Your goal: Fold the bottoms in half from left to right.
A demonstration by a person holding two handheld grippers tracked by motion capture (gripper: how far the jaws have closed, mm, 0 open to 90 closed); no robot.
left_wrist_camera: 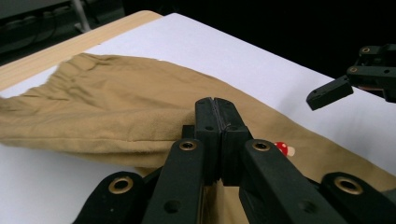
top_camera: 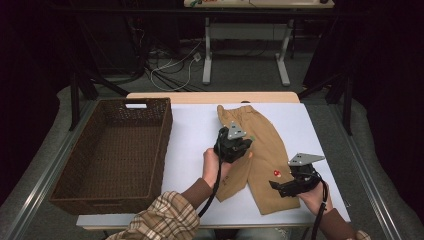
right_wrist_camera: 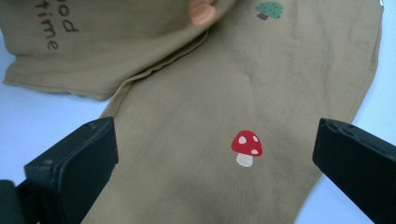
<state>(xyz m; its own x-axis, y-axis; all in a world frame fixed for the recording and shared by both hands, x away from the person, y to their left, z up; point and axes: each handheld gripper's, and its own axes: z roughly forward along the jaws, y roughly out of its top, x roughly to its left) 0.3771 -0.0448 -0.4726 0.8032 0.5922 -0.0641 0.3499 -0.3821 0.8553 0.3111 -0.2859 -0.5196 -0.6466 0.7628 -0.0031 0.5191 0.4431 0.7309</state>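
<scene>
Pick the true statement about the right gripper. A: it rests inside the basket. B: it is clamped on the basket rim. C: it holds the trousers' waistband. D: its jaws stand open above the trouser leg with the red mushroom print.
D: in the right gripper view the right gripper has its two jaws standing wide apart, with the red mushroom on the tan trousers between them.

Trousers (top_camera: 262,150) tan, red white-spotted mushroom print (right_wrist_camera: 246,147), green tree print (right_wrist_camera: 269,9) at 12 o'clock of it, dark brown lettering (right_wrist_camera: 56,35). My grippers black. Basket (top_camera: 85,192) dark brown wicker. Table cover (top_camera: 192,130) white. My sleeve (top_camera: 165,220) tan plaid.
</scene>
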